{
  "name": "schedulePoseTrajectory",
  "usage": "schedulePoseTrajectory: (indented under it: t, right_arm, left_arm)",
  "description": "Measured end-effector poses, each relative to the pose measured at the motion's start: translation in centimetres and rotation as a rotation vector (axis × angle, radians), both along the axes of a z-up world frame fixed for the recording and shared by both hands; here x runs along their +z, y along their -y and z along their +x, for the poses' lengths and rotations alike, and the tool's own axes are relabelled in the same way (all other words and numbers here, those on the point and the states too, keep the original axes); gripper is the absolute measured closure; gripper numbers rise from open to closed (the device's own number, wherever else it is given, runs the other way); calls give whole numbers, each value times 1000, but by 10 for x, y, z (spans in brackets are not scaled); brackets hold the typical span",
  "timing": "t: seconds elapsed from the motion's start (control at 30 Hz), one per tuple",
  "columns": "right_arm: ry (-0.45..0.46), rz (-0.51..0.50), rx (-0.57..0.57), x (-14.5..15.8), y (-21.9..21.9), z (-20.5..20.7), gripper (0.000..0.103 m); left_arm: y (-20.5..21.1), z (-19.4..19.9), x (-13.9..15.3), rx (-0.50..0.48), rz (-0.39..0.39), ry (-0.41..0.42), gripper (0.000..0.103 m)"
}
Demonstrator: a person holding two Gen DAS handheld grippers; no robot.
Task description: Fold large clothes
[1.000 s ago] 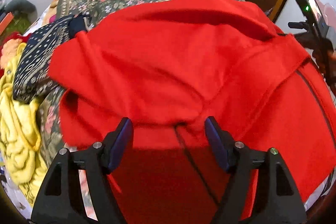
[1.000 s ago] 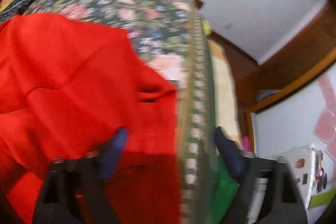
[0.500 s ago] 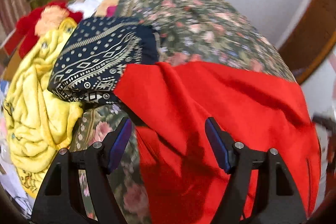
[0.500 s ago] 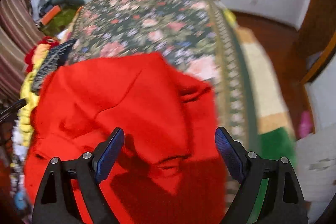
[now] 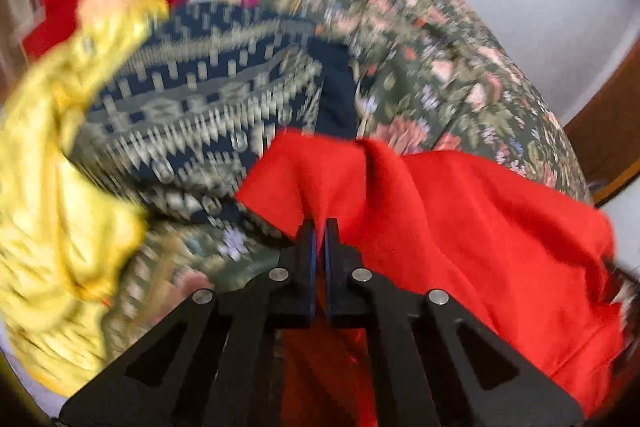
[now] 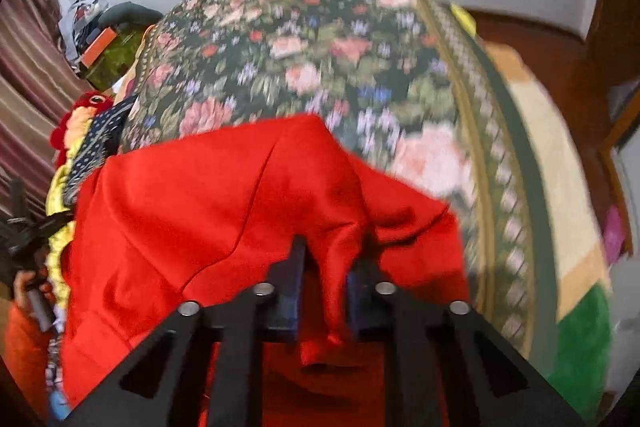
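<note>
Though pinched: hand-held gripper (image 5: 320, 227), red garment (image 5: 460, 211).

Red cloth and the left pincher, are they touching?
Touching. The left wrist view shows the left gripper shut on a fold of the red cloth.

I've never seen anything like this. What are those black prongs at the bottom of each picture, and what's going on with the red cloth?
No robot here: a person holds a two-finger tool in each hand, each carrying a wide-angle camera looking along its fingers. One picture comes from the left gripper, the other from the right gripper. Both are shut on the red garment, pinching folds of it. It lies on a floral bedspread. Beside it sit a navy patterned cloth and a yellow cloth.
</note>
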State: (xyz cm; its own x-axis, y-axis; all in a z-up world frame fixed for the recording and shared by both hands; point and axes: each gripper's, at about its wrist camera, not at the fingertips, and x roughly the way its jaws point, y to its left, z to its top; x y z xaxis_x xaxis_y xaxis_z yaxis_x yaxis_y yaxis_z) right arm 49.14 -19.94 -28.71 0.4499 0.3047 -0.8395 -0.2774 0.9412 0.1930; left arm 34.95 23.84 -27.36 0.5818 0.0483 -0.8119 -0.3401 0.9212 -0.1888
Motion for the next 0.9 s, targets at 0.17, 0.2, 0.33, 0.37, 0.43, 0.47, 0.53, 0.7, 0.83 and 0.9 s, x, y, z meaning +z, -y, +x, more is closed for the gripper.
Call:
schedulePoseTrajectory:
  t: [0.17,0.2,0.33,0.37,0.43,0.47,0.53,0.7,0.83,0.9]
  right_arm:
    - [107,-112,-72,20,13,18,96]
    - [103,-165,-88,16,16,23,96]
    - [46,-318,-92,-11,21,27,95]
    - [40,-345,-93,-16,23,24,95]
    - [52,-347,-106,-11,30,18,95]
    - [49,-339,-112,-7,34,16,95]
    - [46,-300,-116,6,42,10,95]
    - [95,-179,-60,46,36,-13,95]
    - [81,-61,22,55,9,-28,95]
    - [52,-71,58,45,-8,-29,95]
  left_arm:
    - [11,-19,32,-33,144,75,102]
    - [9,-21,31,-33,156,65,102]
    - [-9,-19,1,4,128,-25,102]
    - [-11,-20,-9,4,114,-44,102]
    - [-9,-22,-22,-14,110,-77,101]
    - [-6,-24,-27,-31,109,-104,101]
    - [0,-29,-26,-48,121,-124,101]
    - [26,-43,17,-127,211,-63,95]
    - [51,-47,46,-174,261,22,55]
    - [61,-41,50,-205,210,39,55]
